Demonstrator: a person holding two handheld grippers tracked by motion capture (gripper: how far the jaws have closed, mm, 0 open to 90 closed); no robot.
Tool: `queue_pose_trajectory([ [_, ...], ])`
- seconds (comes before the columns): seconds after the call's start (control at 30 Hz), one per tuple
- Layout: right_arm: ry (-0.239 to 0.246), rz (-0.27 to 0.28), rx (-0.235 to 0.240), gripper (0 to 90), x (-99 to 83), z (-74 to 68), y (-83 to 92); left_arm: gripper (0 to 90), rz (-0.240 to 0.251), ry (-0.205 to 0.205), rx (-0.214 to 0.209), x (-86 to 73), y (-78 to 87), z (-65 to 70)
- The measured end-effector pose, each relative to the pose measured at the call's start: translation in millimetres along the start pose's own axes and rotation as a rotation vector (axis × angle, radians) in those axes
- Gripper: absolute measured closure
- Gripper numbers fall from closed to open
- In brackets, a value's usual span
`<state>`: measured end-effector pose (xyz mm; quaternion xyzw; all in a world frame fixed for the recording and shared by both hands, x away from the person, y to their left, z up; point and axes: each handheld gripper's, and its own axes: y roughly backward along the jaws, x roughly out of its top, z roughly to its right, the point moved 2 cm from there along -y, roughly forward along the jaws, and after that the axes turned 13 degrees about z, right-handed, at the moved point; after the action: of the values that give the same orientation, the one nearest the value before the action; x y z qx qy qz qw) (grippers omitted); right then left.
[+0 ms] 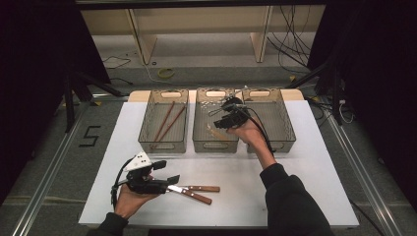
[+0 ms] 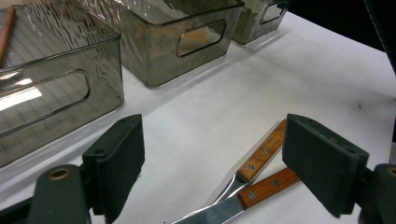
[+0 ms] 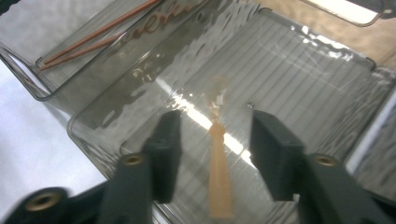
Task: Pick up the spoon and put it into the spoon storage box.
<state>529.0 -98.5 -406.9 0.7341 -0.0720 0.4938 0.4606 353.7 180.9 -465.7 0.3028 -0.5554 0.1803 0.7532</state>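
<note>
Right tool open above flat wooden spoon, ribbed bin.

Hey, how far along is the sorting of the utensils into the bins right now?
Done: two chopsticks lie in the left bin, and a wooden spoon lies in the middle bin. In hand: the right gripper hangs open over that spoon, pads clear of it. Left: two wood-handled knives lie on the table, the open left gripper around them; the right bin looks empty.

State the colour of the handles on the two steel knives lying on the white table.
Reddish-brown wood handles with small metal rivets, clearest in the left gripper view.
</note>
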Motion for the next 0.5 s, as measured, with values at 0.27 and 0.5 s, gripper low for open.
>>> queue_pose_trajectory([
  [0.27,-0.014,0.048,0.058,42.1,0.3,-1.2,23.5,20.4,-0.022,-0.008,-0.012,-1.3,-1.8,0.6],
  [0.5,0.029,0.070,0.101,37.9,-11.4,-9.8,46.7,20.4,-0.058,-0.025,-0.031,-2.1,-3.9,3.0],
])
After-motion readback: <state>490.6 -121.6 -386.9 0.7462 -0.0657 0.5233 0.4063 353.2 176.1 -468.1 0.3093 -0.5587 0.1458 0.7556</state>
